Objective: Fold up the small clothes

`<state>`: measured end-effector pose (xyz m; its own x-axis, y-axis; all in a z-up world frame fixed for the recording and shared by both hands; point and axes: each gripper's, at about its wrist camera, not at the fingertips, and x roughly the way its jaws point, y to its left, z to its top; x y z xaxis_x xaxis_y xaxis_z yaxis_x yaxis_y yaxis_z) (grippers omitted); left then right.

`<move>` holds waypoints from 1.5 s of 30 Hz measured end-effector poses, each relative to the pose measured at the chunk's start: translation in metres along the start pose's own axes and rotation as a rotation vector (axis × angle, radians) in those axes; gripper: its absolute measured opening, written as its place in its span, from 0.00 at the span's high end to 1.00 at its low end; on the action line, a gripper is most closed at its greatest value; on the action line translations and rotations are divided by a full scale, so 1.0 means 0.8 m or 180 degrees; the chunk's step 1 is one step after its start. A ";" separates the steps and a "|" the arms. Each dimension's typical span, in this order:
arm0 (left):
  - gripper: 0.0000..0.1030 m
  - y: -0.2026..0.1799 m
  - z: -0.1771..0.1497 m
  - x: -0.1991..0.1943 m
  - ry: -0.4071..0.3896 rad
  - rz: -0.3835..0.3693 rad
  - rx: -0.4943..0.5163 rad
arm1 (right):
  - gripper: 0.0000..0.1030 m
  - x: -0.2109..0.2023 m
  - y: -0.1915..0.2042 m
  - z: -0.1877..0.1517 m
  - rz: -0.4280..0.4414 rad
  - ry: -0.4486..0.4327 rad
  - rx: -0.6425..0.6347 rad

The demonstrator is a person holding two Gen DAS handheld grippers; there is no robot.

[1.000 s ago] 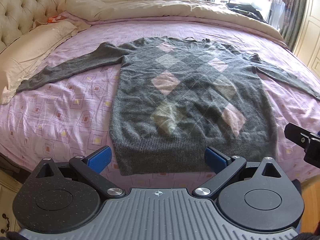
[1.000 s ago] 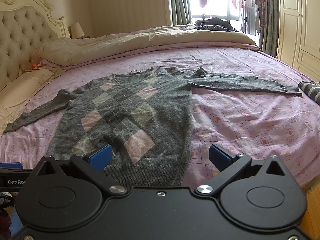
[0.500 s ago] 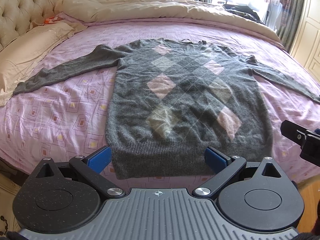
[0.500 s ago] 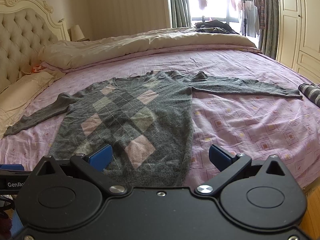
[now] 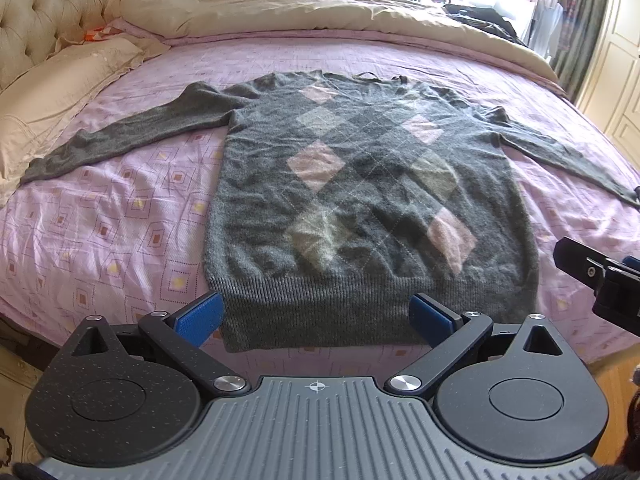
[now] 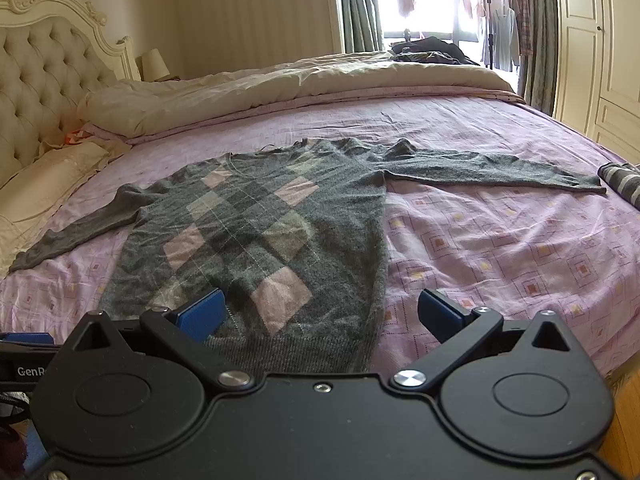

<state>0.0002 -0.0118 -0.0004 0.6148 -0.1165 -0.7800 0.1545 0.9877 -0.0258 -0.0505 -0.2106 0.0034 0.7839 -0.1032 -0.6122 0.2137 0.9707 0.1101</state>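
Grey diamond sweater lies flat on purple bedsheet, sleeves spread out, hem near bed edge. Left gripper wide, empty, above hem. Right gripper wide, empty, above hem corner. Folding not begun, I think. Next: go down, pinch hem corners.

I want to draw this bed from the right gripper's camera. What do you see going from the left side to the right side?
Tufted headboard → cream pillow → sweater's left sleeve → argyle sweater body → sweater's other sleeve → striped cloth at the bed's edge.
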 end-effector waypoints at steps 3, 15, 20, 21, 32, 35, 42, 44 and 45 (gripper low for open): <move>0.02 -0.001 0.000 0.000 0.0009 0.0002 -0.0006 | 0.01 0.000 -0.001 -0.001 0.0006 0.0005 0.0003; 0.02 0.004 -0.002 0.006 0.0065 0.0002 -0.0036 | 0.01 0.006 -0.002 -0.007 0.0043 0.0075 0.0040; 0.02 0.006 -0.002 0.007 0.0081 0.0006 -0.0051 | 0.01 0.009 -0.001 -0.007 0.0060 0.0093 0.0043; 0.02 0.006 -0.002 0.007 0.0083 0.0006 -0.0054 | 0.01 0.009 -0.001 -0.007 0.0064 0.0094 0.0043; 0.02 0.012 -0.001 0.008 0.0075 0.0032 -0.0117 | 0.01 0.013 0.003 -0.008 0.0068 0.0117 0.0038; 0.02 0.013 0.000 0.008 0.0077 0.0041 -0.0130 | 0.01 0.016 0.003 -0.009 0.0080 0.0138 0.0043; 0.02 0.015 -0.001 0.010 -0.0014 0.0079 -0.0117 | 0.01 0.026 0.002 -0.012 0.0128 0.0214 0.0083; 0.02 0.015 -0.001 0.009 -0.0117 0.0066 -0.0075 | 0.01 0.029 0.001 -0.011 0.0141 0.0226 0.0110; 0.02 0.014 0.000 0.008 -0.0153 0.0065 -0.0063 | 0.01 0.031 0.000 -0.011 0.0146 0.0231 0.0125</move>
<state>0.0056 -0.0013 -0.0060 0.6542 -0.1008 -0.7496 0.1266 0.9917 -0.0229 -0.0361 -0.2113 -0.0192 0.7495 -0.0415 -0.6607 0.2024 0.9646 0.1691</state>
